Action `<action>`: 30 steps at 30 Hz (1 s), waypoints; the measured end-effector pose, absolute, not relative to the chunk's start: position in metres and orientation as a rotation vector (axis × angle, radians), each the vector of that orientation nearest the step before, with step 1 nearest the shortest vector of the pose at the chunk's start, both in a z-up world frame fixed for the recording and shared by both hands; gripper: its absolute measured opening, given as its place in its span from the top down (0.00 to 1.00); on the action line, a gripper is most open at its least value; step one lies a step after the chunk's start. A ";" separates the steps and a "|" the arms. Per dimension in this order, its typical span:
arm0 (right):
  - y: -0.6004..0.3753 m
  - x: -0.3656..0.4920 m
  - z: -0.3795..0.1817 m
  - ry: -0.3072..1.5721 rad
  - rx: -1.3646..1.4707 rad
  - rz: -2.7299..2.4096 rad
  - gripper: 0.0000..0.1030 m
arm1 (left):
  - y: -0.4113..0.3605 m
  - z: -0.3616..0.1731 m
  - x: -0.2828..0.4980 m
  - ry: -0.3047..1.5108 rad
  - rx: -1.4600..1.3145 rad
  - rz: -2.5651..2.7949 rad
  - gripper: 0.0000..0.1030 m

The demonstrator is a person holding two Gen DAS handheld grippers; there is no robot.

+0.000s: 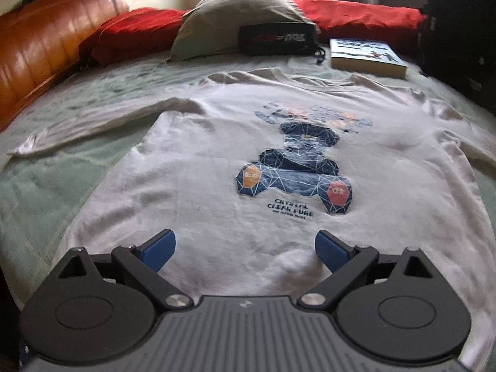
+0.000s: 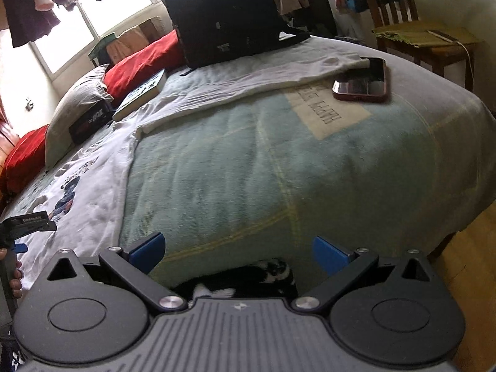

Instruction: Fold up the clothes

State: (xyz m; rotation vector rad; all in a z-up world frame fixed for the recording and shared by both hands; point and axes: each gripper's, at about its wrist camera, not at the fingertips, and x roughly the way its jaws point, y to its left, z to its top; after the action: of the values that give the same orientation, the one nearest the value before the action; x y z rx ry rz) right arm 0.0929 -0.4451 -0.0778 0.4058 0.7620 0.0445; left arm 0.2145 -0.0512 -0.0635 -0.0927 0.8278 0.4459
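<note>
2 grippers, left and right, jaws wide apart, empty; shirt sleeve cut off right.

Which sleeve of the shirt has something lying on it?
The sleeve stretched toward the wooden chair: a phone rests on its cuff. The other sleeve lies bare.

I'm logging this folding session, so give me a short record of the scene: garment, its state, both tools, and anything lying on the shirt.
garment: white long-sleeved shirt with a bear print
state: spread flat, print up, unfolded
surface: green blanket on a bed
left tool: open, over the hem, holding nothing
right tool: open, over the blanket edge, holding nothing
on the sleeve: phone overlaps the cuff
</note>
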 end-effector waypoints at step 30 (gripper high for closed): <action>-0.327 0.115 -0.024 0.735 0.216 0.137 0.00 | -0.006 -0.010 0.168 0.690 0.107 -0.042 0.06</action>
State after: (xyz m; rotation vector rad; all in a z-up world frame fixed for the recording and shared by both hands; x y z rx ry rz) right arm 0.1152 -0.3268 -0.0237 0.2163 0.7347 0.1370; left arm 0.1678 -0.0063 -0.0097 0.1069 0.6899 -0.0417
